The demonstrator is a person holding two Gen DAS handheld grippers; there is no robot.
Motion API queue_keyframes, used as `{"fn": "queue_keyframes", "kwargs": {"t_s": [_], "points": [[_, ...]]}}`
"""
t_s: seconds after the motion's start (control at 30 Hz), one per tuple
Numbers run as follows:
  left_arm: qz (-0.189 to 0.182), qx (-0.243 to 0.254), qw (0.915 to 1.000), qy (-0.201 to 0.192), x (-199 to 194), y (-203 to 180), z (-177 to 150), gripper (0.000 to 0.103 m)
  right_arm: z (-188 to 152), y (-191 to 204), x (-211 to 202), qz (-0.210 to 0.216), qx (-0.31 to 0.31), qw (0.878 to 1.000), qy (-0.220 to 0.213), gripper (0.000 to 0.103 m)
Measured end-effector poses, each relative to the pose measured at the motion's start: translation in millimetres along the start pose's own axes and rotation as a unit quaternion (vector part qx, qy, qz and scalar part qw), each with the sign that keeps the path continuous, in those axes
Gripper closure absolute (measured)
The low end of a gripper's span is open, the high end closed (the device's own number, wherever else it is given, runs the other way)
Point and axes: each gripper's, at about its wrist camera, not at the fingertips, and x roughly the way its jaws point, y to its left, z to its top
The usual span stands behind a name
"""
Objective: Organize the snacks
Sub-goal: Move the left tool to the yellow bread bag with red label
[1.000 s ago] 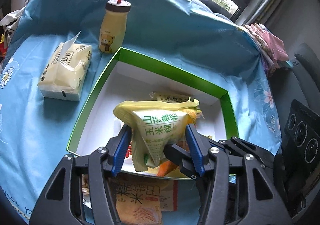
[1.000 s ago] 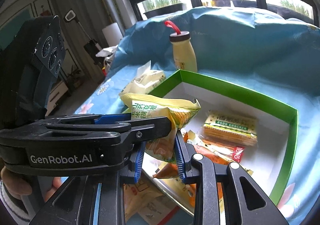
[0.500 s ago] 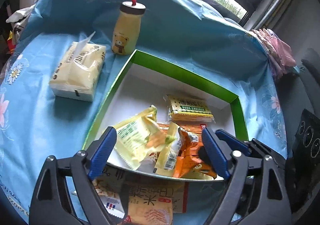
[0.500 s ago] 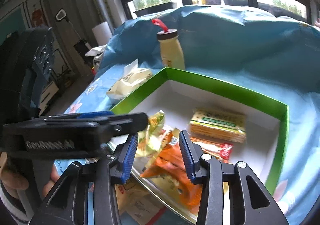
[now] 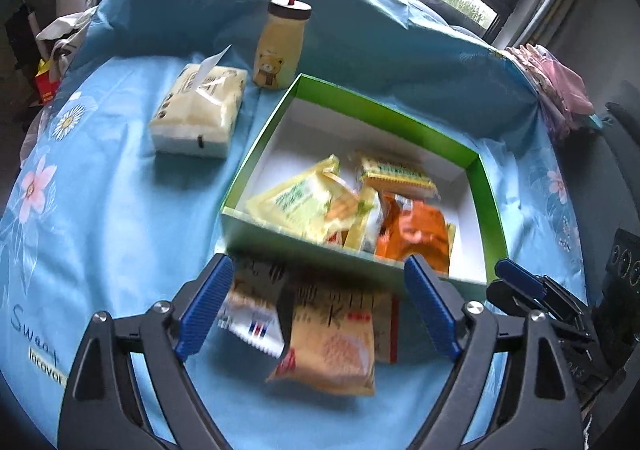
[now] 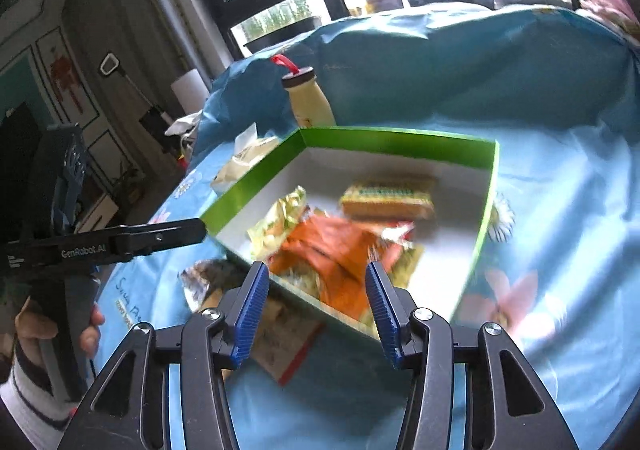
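Both tools empty | left tool (image 5: pixel 316 306) spread | right tool (image 6: pixel 316 310) opening | hand (image 6: pixel 52 334) only in right view

The green-rimmed white cardboard box's (image 5: pixel 362 117) near wall hides the upper ends of the blurred yellow-orange snack packets (image 5: pixel 332 334) lying outside it. Their print is unreadable. The yellow-and-green cracker pack (image 6: pixel 387 197) inside is smeared by motion.

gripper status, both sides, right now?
Left tongs: open, holding nothing.
Right tongs: jaws opening, nothing gripped.
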Motion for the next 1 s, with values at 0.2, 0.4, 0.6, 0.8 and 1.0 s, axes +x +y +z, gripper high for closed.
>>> {"fn": "queue_keyframes", "kwargs": {"t_s": [0.2, 0.4, 0.6, 0.8, 1.0], "points": [[0.016, 0.0, 0.9999, 0.002, -11, 5, -31, 0.015, -22, 2, -13, 0.004, 0.014, 1.0, 0.007, 0.051], [0.021, -0.009, 0.9997, 0.011, -19, 12, -56, 0.015, -38, 13, -21, 0.011, 0.007, 1.0, 0.014, 0.051], [0.013, -0.028, 0.9993, 0.019, -24, 18, -73, 0.015, -51, 22, -21, 0.014, 0.002, 0.999, 0.029, 0.051], [0.006, -0.057, 0.9979, 0.03, -29, 31, -89, 0.015, -61, 29, -22, 0.014, -0.006, 0.999, 0.041, 0.051], [-0.005, -0.074, 0.9968, 0.032, -34, 41, -98, 0.015, -68, 38, -17, 0.014, -0.016, 0.998, 0.056, 0.051]]}}
